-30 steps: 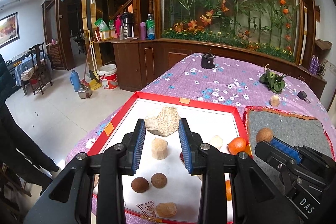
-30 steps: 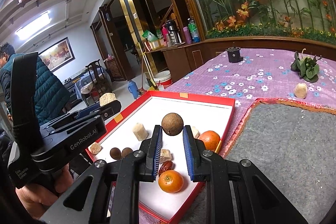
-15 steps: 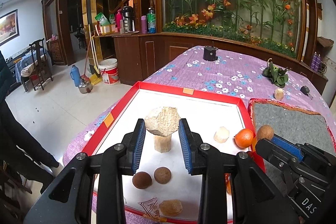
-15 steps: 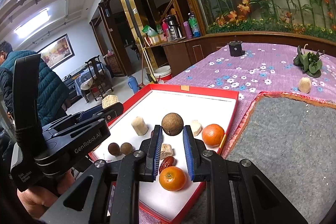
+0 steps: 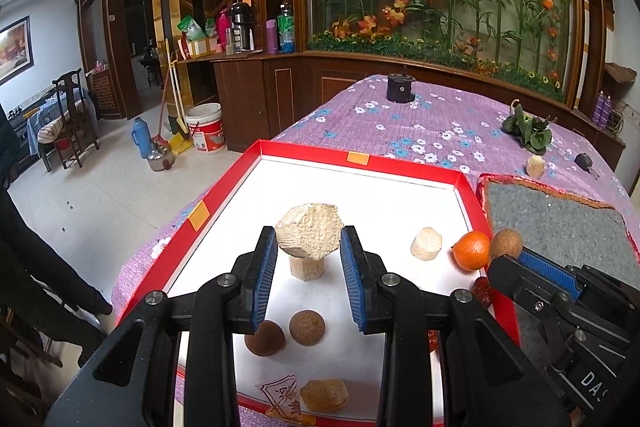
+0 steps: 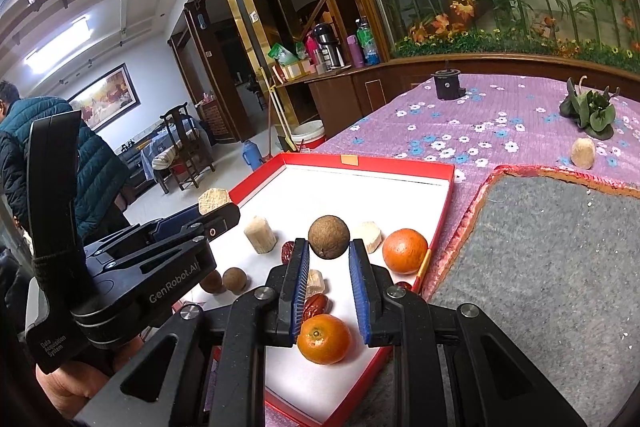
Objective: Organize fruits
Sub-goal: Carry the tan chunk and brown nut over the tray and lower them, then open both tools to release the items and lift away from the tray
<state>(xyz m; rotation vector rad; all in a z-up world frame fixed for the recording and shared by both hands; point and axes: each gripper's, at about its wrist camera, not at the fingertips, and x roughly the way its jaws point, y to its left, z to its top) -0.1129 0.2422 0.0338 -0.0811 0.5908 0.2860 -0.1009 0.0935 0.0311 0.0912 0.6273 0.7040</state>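
The left gripper (image 5: 308, 249) tilts downward, its blue-padded jaws clamped on a pale, rough beige chunk (image 5: 309, 230) at their tips. The right gripper (image 6: 329, 255) (also angled down) pinches a round brown fruit (image 6: 329, 237) between its jaw tips. A bare hand (image 6: 76, 385) grips the left handle.

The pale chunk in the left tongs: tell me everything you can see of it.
The pale chunk is cream-coloured, rough and grainy, with flat cut faces and angular edges; from the right wrist view its end face looks roughly hexagonal. What it is made of I cannot tell. It sits clamped between the blue ribbed pads of the left tongs, lifted clear above the red tray. Nothing but the pads touches it.
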